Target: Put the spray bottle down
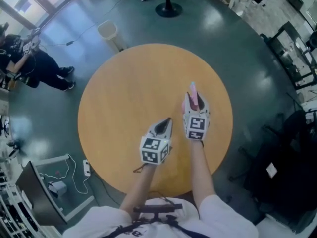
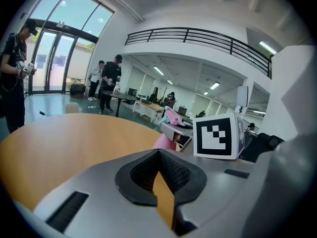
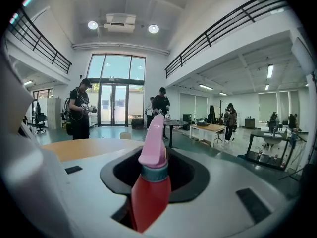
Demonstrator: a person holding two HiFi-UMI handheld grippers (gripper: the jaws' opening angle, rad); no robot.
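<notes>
A pink spray bottle [image 1: 193, 94] with a paler pink spray head stands upright between the jaws of my right gripper [image 1: 193, 103], which is shut on it, over the right half of the round wooden table [image 1: 124, 98]. In the right gripper view the bottle [image 3: 150, 187] fills the gap between the jaws, its head [image 3: 153, 140] rising above them. My left gripper [image 1: 165, 124] hovers just left of it with its jaws shut and nothing in them. In the left gripper view the bottle [image 2: 165, 142] and the right gripper's marker cube [image 2: 215, 135] show close by at the right.
The table's edge [image 1: 218, 148] runs close behind both grippers. On the floor beyond the table are a pale waste bin [image 1: 108, 31], a pedestal table base [image 1: 168, 9] and a crouching person [image 1: 34, 66]. Dark chairs [image 1: 282, 167] stand at the right.
</notes>
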